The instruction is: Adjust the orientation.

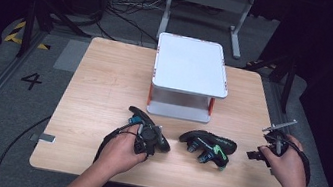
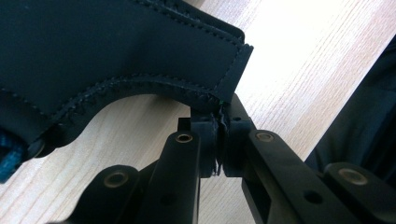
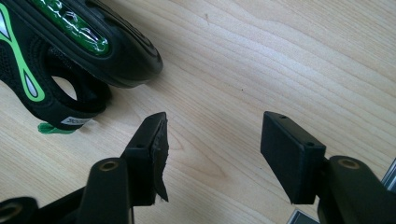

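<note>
Left tongs point(image 2: 219, 140) pinch the black strap's point(image 2: 140, 56) edge near the worktop's point(image 1: 106, 79) front edge; right tongs point(image 3: 212, 154) gape wide just beside the green-trimmed sandal point(image 3: 70, 42).

Pale matt wood-grain bench point(image 3: 261, 56); stitched black cloth sandal strap point(image 2: 116, 51); other sandal's point(image 3: 84, 42) sole glossy black-green; matt plastic jaws.
</note>
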Motion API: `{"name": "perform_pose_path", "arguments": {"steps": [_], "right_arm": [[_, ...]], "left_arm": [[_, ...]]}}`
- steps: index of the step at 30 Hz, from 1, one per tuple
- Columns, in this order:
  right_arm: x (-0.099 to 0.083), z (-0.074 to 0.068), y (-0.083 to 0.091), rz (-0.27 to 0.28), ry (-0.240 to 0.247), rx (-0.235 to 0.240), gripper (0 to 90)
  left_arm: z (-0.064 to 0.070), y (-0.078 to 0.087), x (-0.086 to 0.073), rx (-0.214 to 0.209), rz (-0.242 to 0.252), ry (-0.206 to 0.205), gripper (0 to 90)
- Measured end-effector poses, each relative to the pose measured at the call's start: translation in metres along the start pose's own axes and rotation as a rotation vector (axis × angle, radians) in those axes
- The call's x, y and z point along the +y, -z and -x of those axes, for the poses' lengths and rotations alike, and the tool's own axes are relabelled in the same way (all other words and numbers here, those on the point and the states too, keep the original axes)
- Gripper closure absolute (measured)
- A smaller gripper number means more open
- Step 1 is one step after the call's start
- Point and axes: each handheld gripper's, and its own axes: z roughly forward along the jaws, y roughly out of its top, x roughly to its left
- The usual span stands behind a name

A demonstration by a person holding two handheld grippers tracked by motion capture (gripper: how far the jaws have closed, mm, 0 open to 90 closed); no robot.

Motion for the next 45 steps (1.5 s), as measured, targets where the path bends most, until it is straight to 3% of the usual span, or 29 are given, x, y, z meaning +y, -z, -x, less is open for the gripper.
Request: {"name": "perform_pose_path", "arguments": {"steps": [14,18,25,31,40,45], "right_arm": [[-0.002,0.002,0.005,0.016,-0.01,-0.003,41.8],[-0.001,0.003,0.007,0.023,-0.009,-0.002,41.7],[0.005,0.001,0.007,0.029,0.006,0.002,41.5],[0.006,0.0,0.006,0.029,0.009,0.002,41.3],[0.005,-0.001,0.008,0.031,0.01,0.005,41.0],[0.002,-0.001,0.009,0.032,0.003,0.005,41.0]], "left_arm": [[-0.007,0.009,-0.009,0.009,-0.01,0.021,87.8],[-0.01,0.018,-0.018,0.038,-0.012,0.044,87.8],[-0.017,0.037,-0.034,0.086,0.025,0.095,87.7],[-0.019,0.051,-0.044,0.101,0.04,0.114,87.8],[-0.005,0.064,-0.042,0.164,0.057,0.09,87.6],[0.01,0.063,-0.024,0.169,0.077,0.027,87.5]]}}
